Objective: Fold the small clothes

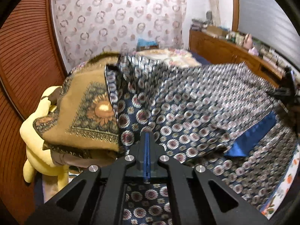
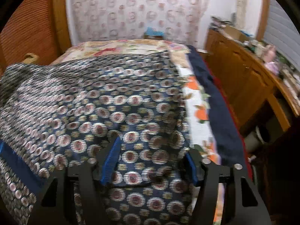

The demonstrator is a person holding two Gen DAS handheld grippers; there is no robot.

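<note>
Navy medallion-print garment [image 1: 187, 108] lies half-lifted on the bed [image 2: 196, 101], fold unfinished: left gripper [image 1: 147, 146] fingers clenched on cloth, right gripper [image 2: 150, 161] fingers spread around it.

Motion blur smears the patterned garment [image 1: 196, 101] toward its far edge. My left claw [image 1: 147, 136] has its pads pressed together; whether cloth lies between them is hidden. Cloth covers my right claw [image 2: 152, 150] and one pad [image 2: 191, 166]. Small items on the cabinet [image 1: 225, 48] are too blurred to identify.
</note>
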